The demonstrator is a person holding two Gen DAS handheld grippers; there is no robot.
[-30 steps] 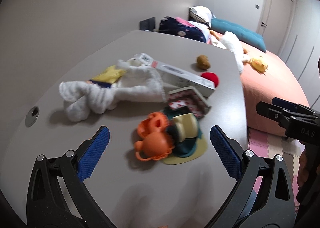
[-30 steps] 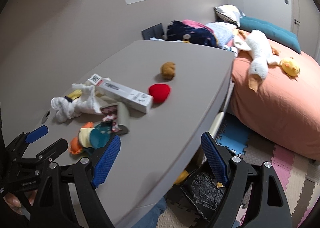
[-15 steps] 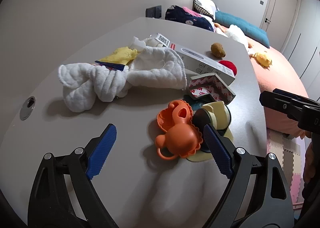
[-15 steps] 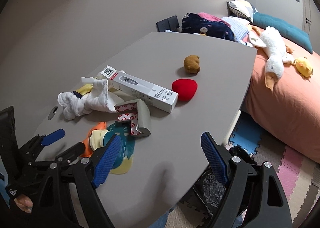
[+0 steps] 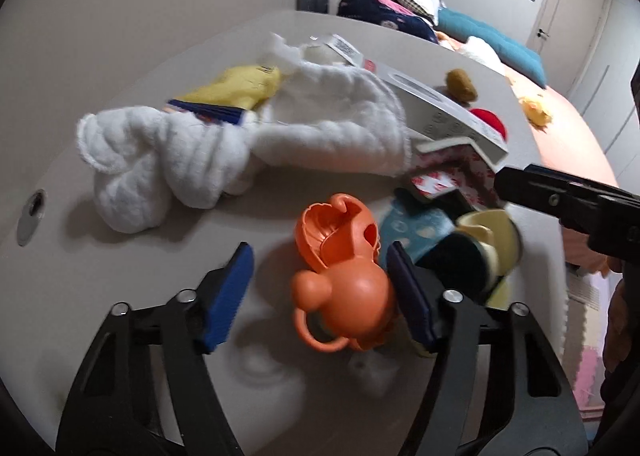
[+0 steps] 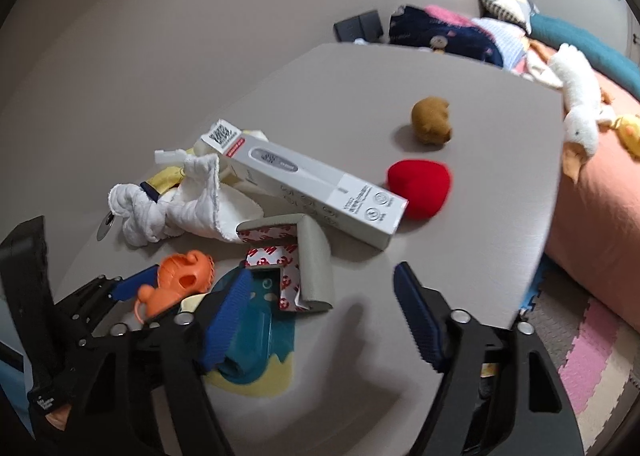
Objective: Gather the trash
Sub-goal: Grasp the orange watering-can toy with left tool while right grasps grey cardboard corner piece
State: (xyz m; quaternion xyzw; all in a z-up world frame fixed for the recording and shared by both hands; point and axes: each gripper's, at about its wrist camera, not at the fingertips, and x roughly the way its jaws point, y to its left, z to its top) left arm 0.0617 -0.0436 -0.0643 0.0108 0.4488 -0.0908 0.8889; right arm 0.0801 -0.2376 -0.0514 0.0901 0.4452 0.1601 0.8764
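Note:
On the grey table (image 6: 460,256) lies a pile: an orange plastic toy (image 5: 344,272), also in the right wrist view (image 6: 180,284), a teal and yellow mat (image 6: 260,352), a grey corner guard with red-patterned tape (image 6: 304,256), a long white box (image 6: 312,188) and a white towel (image 5: 240,144). My left gripper (image 5: 320,292) is open with its blue pads on either side of the orange toy; the right pad is at the toy's edge. My right gripper (image 6: 324,316) is open above the table's near edge, next to the corner guard.
A red heart cushion (image 6: 420,184) and a brown plush (image 6: 432,124) lie farther back on the table. A bed with a pink cover (image 6: 600,184) and a white goose plush (image 6: 576,96) stands to the right. Foam floor mats (image 6: 592,348) show below.
My left gripper has moved forward and down until its pads straddle the orange toy, and the jaws have narrowed. My right gripper has moved closer over the table toward the pile.

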